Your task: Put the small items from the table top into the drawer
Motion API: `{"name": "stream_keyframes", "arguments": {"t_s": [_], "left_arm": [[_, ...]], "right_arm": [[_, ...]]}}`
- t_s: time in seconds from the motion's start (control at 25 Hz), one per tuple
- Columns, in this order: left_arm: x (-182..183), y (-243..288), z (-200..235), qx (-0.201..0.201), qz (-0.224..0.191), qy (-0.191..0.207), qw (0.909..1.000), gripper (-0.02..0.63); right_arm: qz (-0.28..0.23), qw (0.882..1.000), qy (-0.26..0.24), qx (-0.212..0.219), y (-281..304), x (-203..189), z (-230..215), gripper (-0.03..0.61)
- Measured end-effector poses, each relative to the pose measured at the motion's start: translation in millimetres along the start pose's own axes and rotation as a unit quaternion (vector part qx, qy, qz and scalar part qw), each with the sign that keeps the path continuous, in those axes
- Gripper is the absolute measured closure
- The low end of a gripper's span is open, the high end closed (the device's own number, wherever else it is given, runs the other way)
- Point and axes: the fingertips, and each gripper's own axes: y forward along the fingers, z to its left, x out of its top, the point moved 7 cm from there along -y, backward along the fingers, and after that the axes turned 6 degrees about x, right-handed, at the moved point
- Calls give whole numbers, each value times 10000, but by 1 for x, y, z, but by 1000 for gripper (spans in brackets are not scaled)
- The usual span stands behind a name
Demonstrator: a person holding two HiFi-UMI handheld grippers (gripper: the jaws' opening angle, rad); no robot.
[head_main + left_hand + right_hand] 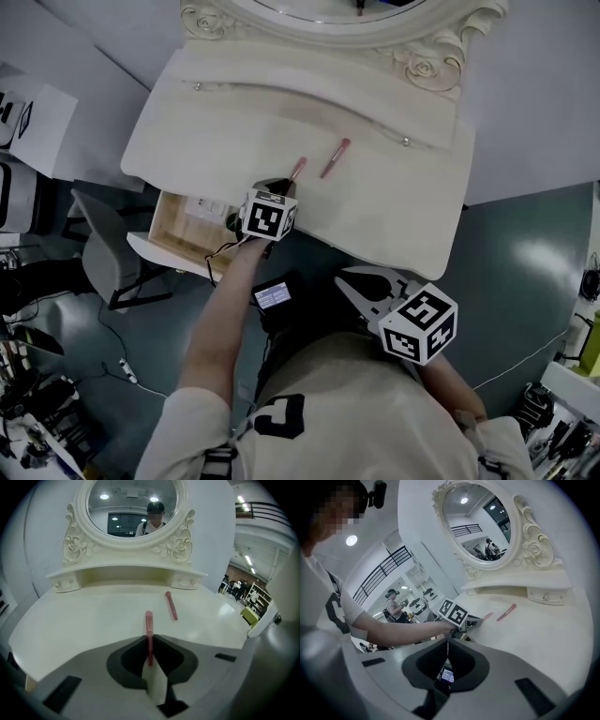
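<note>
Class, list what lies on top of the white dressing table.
On the dressing table: a nearer pink brush, clamped in the left gripper, and a farther pink brush lying free. In the head view the gripper covers the nearer one's near end.

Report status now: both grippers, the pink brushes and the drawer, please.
Left gripper jaws shut on near pink brush. Right gripper shut, empty, held back. Second pink brush lies free. Drawer open, path looks clear.
</note>
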Motion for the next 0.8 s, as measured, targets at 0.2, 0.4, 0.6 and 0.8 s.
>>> {"name": "stream_keyframes", "arguments": {"t_s": [0.2,0.4,0.6,0.8], "left_arm": [[0,-1,0,-69,-30,34,10000,525],[0,0,4,-231,-85,-157,9996,525],[-1,-1,8,-371,-38,-335,9987,526],[-5,-10,10,-350,-54,-279,9990,525]], "right_arm": [[-3,10000,-28,-82,2,-1,6,549],[-13,9997,-96,-214,4,-2,15,551],[-79,9991,-82,-408,1,-5,20,551],[-112,9986,-144,-491,2,-4,27,549]]}}
